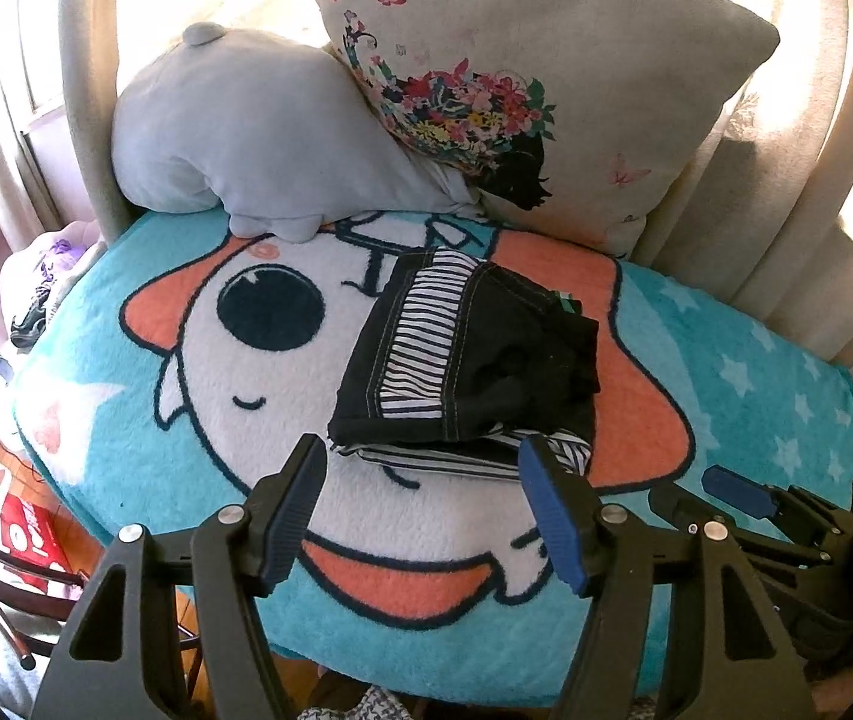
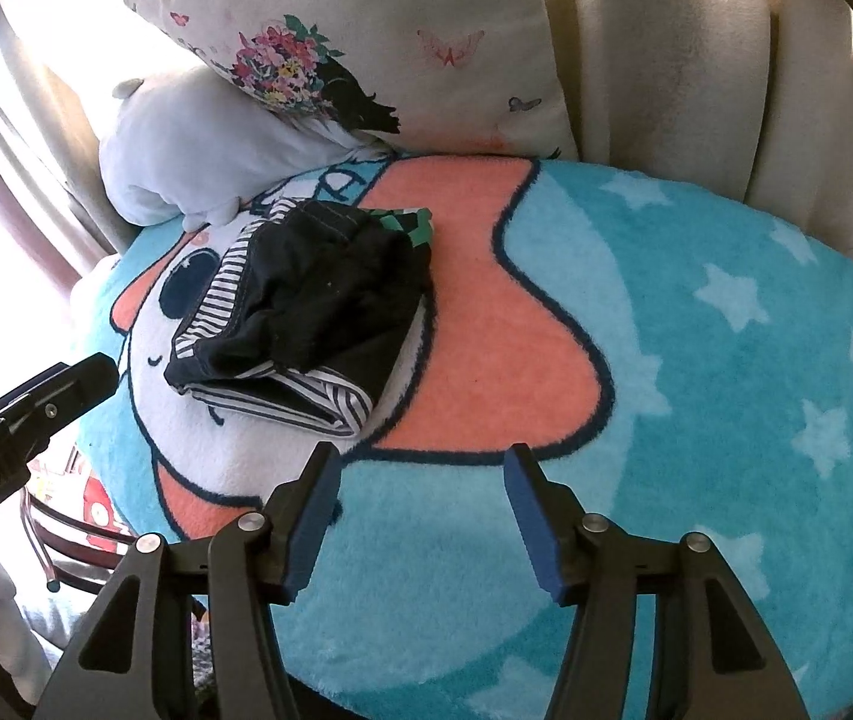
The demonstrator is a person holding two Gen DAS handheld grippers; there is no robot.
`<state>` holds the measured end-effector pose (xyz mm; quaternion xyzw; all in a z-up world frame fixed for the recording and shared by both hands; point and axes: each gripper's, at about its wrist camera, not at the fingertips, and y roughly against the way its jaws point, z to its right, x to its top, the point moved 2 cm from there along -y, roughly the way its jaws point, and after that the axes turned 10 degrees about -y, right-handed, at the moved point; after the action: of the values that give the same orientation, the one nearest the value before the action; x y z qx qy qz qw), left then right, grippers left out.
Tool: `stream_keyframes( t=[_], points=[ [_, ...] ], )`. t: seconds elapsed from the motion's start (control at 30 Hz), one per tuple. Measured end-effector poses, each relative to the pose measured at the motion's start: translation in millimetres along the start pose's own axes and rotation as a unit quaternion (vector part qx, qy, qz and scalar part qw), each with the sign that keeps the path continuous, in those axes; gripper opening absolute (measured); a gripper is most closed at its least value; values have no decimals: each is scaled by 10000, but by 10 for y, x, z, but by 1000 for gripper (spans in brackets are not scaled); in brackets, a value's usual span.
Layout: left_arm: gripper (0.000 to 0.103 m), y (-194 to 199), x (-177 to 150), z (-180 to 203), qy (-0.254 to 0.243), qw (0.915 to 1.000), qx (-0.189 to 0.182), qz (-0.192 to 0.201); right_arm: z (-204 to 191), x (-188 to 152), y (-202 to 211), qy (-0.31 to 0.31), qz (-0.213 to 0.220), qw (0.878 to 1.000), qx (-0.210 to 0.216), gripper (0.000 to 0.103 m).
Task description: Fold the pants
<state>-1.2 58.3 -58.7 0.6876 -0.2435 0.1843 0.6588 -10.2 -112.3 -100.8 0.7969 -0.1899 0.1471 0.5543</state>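
The black pants with striped lining lay folded in a small bundle on the fluffy cartoon blanket, near its middle. A gray plush toy and a flowered pillow sat at the far side, close to the bundle.

The left gripper hung just in front of the near edge of the pants, its fingers wide apart and holding nothing. The right gripper was over the blue part of the blanket, to the right of the pants, also spread apart and empty.

The folding looked almost done. The top layer was bumpy, so a push could make the bundle slide open. A gripper could also grab the fuzzy blanket by mistake.
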Motion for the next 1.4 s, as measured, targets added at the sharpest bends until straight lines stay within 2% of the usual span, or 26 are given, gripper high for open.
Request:
stream_keyframes(
  t=[0.77, 1.4],
  points=[
    [66, -269, 270, -348, -112, 9997, -217, -81, -290, 175, -279, -128, -26, 9998, -179, 63],
    [66, -591, 358, -511, -202, 9974, -500, -477, -370, 221, -475, -432, -135, 9982, -396, 64]
  ],
)
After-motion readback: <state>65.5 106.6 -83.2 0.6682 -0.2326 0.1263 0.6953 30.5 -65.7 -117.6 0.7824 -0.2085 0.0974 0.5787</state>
